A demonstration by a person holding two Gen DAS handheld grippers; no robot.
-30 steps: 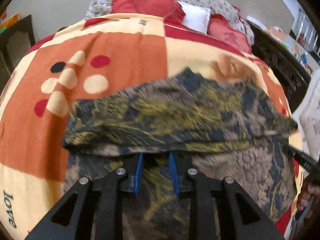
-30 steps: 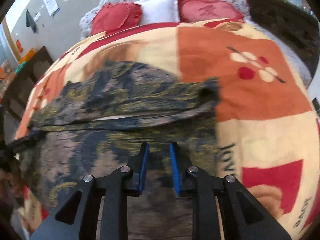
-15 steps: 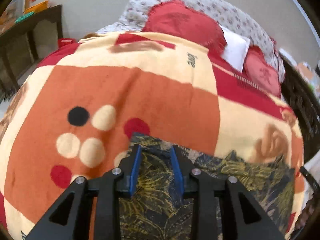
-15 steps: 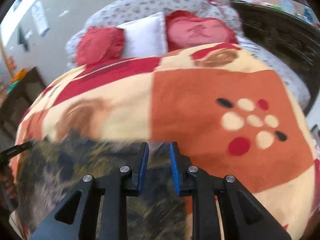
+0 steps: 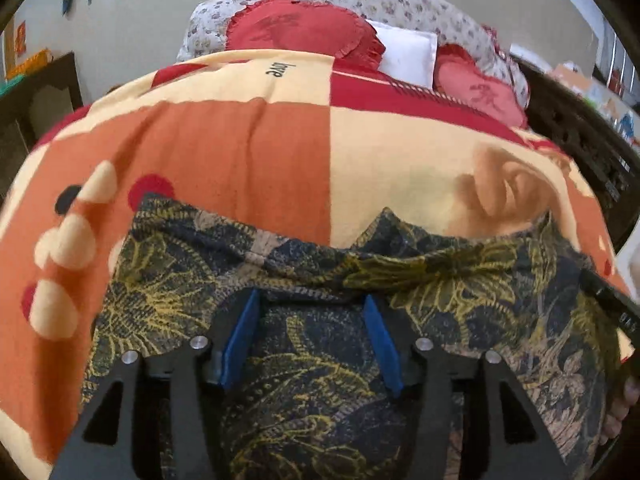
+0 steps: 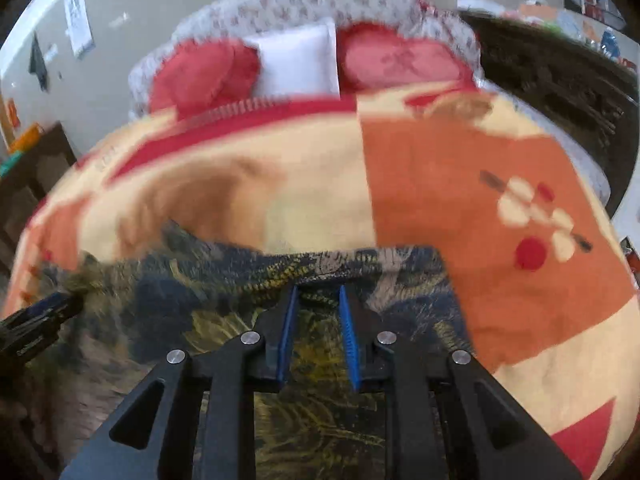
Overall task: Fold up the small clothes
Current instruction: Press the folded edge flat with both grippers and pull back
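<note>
A dark garment with a yellow leaf print (image 5: 320, 280) lies folded on the orange, cream and red blanket (image 5: 248, 160). My left gripper (image 5: 310, 300) is open, its blue pads wide apart over the garment's far folded edge. My right gripper (image 6: 318, 292) has its pads a small gap apart at the garment's far edge (image 6: 320, 268); fabric lies between them, and the view is blurred. The right gripper's tip shows at the right of the left wrist view (image 5: 612, 300). The left gripper's tip shows at the left of the right wrist view (image 6: 36, 320).
Red heart pillows (image 5: 304, 32) and a white pillow (image 5: 408, 56) lie at the head of the bed. Dark wooden furniture stands on the right (image 6: 560, 80) and on the left (image 5: 36, 96). The blanket extends beyond the garment on all far sides.
Both grippers have carried the garment's edge forward over itself and lowered it. The left gripper's jaws have opened wide and let go. The right jaws have widened slightly.
</note>
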